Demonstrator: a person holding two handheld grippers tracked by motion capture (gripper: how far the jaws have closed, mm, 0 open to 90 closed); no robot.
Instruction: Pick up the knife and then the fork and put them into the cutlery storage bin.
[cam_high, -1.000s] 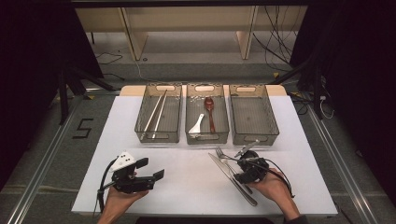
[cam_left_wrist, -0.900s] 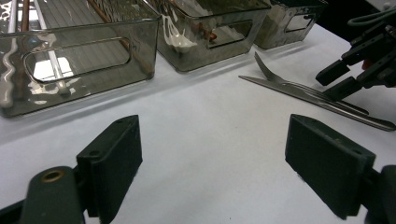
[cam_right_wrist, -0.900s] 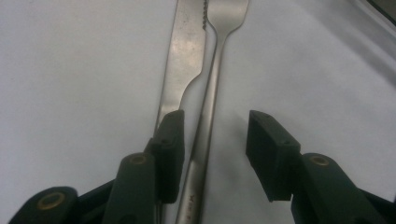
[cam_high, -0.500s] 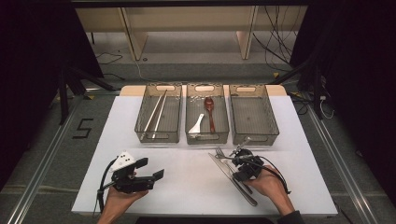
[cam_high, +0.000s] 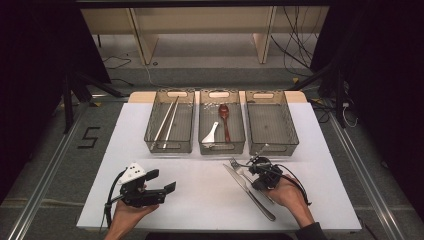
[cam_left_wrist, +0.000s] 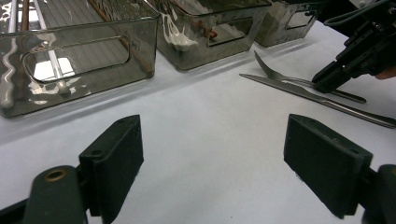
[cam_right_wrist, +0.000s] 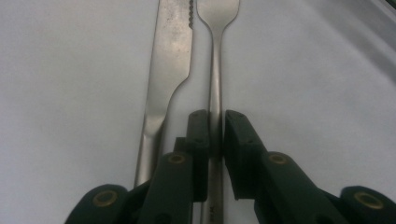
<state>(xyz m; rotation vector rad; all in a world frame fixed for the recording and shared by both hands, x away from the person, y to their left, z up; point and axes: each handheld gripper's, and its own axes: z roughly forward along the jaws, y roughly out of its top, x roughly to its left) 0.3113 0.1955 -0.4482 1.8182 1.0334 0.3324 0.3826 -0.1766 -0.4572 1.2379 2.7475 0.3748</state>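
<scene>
A steel fork (cam_right_wrist: 215, 70) and a table knife (cam_right_wrist: 168, 60) lie side by side on the white table. My right gripper (cam_right_wrist: 215, 121) has just been closing, and its pads now press on the fork's handle, so it is shut on the fork. From above, the right gripper (cam_high: 253, 168) sits over the fork (cam_high: 235, 165), with the knife (cam_high: 252, 194) to its left. My left gripper (cam_high: 162, 181) rests at the front left, held level. Its jaws stand wide apart in the left gripper view, around the gripper's midpoint (cam_left_wrist: 215, 158), with nothing between them.
Three smoky clear bins stand in a row at the back. The left bin (cam_high: 152, 135) holds chopsticks (cam_high: 167, 122). The middle bin (cam_high: 221, 148) holds a white spoon (cam_high: 211, 132) and a brown spoon (cam_high: 224, 117). Nothing lies in the right bin (cam_high: 294, 131).
My right gripper's jaws have closed onto the fork's handle, and the right hand has shifted slightly toward the bins. The left gripper has not moved.
</scene>
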